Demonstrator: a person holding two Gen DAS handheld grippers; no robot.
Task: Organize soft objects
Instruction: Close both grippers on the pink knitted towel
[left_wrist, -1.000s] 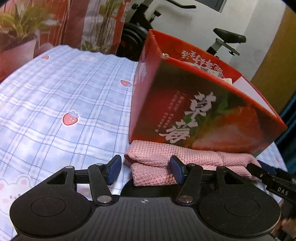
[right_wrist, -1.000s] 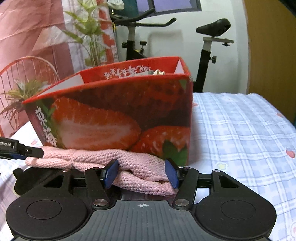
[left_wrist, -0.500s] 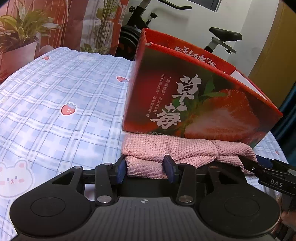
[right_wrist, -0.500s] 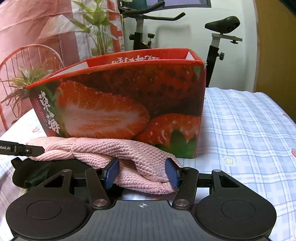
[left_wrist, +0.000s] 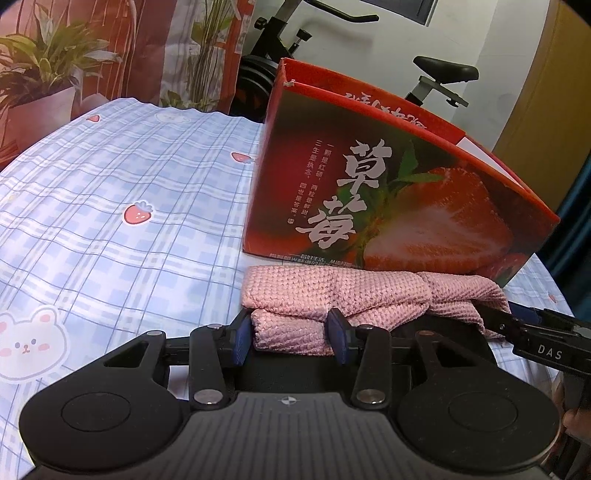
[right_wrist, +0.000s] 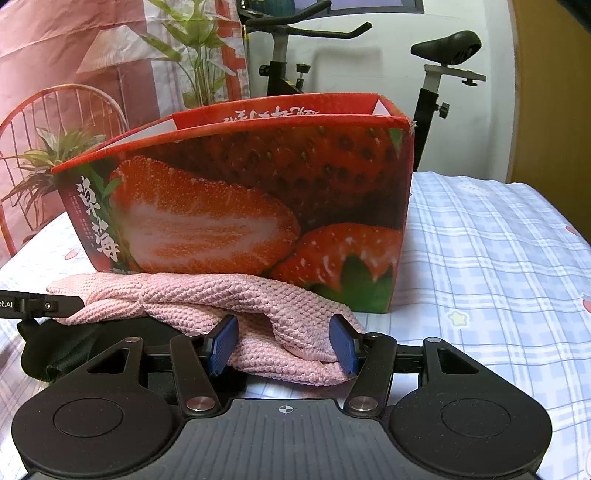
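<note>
- Left gripper (left_wrist: 291, 338) clenched on the left end of a folded pink knitted cloth (left_wrist: 332, 291), both blue pads pressed into the fold.
- Right gripper (right_wrist: 283, 345) clamped on the other end of the same pink knitted cloth (right_wrist: 229, 299), a bunched fold pinched between its blue pads.
- Cloth stretched between the two grippers, lying low over the blue checked bedsheet (left_wrist: 110, 206), directly ahead of both sets of fingers.
- Just beyond the cloth, seen from either gripper, stood an open-topped red strawberry box (left_wrist: 388, 199), its front wall touching or nearly touching the cloth's far edge; cannot tell which.
- From the left wrist, tip of the right gripper seen at the far right (left_wrist: 517, 325), meeting the cloth's right end; part of a person's hand (left_wrist: 574, 424) glimpsed at the right edge behind it.
- From the right wrist, tip of the left gripper seen at the far left (right_wrist: 55, 306), against the cloth's left end.
- Dark soft item (right_wrist: 55, 350) lay under and in front of the cloth, to the left of the right gripper's fingers; kind not identifiable.
- Sheet printed with small strawberries and a bear face, spread to the left of the left gripper and to the right of the right one.
- Far behind the box: an exercise bike (right_wrist: 436, 74) and potted plants (left_wrist: 40, 85).
</note>
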